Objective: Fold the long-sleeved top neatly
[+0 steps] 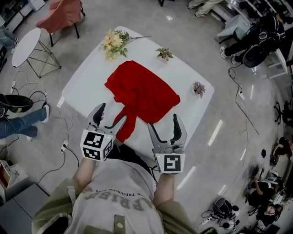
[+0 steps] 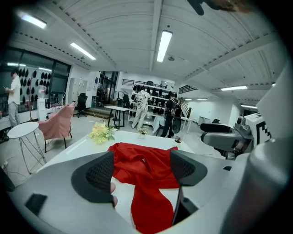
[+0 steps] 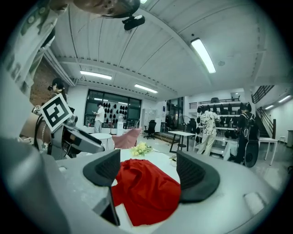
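A red long-sleeved top [image 1: 139,93] lies crumpled in the middle of the white table [image 1: 87,82], one sleeve [image 1: 128,123] trailing toward the near edge. My left gripper [image 1: 112,113] hovers open over the near edge, just left of that sleeve, holding nothing. My right gripper [image 1: 163,121] stands open near the garment's near right corner, also holding nothing. In the left gripper view the top [image 2: 144,162] shows between the spread jaws of the left gripper [image 2: 142,169], some way ahead. The right gripper view shows the top [image 3: 146,192] beyond the open right gripper [image 3: 149,169].
Yellow flowers [image 1: 114,42] lie at the table's far left corner. A small potted plant [image 1: 164,54] stands at the far edge, another [image 1: 198,88] at the right edge. A pink chair [image 1: 62,13] and a round side table [image 1: 25,43] stand to the left.
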Demonstrator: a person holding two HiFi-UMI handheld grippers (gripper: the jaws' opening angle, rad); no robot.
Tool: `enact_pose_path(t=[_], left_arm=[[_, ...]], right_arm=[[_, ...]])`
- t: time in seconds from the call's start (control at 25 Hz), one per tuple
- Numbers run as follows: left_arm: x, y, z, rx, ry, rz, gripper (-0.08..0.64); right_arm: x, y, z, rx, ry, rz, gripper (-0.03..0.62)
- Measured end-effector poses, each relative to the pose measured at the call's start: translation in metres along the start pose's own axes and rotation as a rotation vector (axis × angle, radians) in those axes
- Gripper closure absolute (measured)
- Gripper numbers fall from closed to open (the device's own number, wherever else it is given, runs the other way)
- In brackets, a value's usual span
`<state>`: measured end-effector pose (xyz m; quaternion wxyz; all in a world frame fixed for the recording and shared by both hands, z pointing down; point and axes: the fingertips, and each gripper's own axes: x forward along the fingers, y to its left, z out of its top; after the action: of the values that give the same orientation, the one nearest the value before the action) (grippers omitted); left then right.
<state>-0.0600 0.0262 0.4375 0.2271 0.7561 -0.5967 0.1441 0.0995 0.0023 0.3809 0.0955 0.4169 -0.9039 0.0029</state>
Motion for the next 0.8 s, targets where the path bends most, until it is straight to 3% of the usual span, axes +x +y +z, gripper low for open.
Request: enact_pose_path(t=[0.12, 0.24, 0.52, 0.8], left_arm=[[0.022, 0.009, -0.007, -0.003, 0.053, 0.003, 0.193], [0.047, 0.028, -0.009, 0.039, 0.089, 0.018, 0.193], [0.108, 0.070, -0.013, 0.289, 0.197, 0.005, 0.193], [0.159, 0.098, -0.023, 0.427, 0.319, -0.091, 0.193]], right_arm=[[0.017, 0.003, -0.007, -0.010, -0.006, 0.032, 0.216], [0.032, 0.005, -0.028, -0.011, 0.055, 0.054, 0.216], [0.067, 0.007, -0.087, -0.065, 0.244, 0.046, 0.216], [0.093, 0.004, -0.143, -0.119, 0.433, 0.033, 0.218]])
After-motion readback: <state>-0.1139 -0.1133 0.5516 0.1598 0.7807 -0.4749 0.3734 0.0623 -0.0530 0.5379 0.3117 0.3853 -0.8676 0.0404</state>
